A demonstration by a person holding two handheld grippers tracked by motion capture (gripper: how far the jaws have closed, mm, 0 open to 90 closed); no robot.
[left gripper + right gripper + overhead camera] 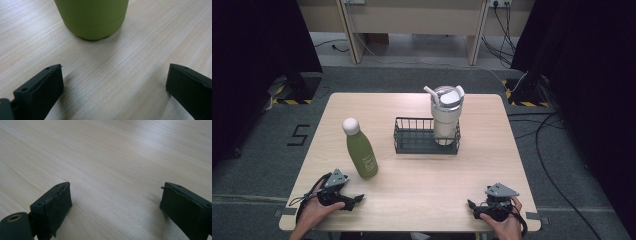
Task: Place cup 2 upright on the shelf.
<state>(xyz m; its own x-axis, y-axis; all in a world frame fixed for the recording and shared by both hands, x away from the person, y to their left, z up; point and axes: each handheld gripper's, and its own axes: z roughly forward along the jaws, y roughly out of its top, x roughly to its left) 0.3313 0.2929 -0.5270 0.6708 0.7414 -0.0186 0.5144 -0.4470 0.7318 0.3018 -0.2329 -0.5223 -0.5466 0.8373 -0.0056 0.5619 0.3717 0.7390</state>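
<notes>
spread fingers of the left gripper — green bottle just ahead, untouched.

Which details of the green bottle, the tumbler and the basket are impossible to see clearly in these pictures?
- Green bottle: in the left gripper view the top edge cuts off everything above its base; in the high view its label print is too small to read.
- White tumbler: its foot is hidden by the wire basket wall in the high view.
- Basket floor behind the tumbler: hidden by the tumbler.
</notes>
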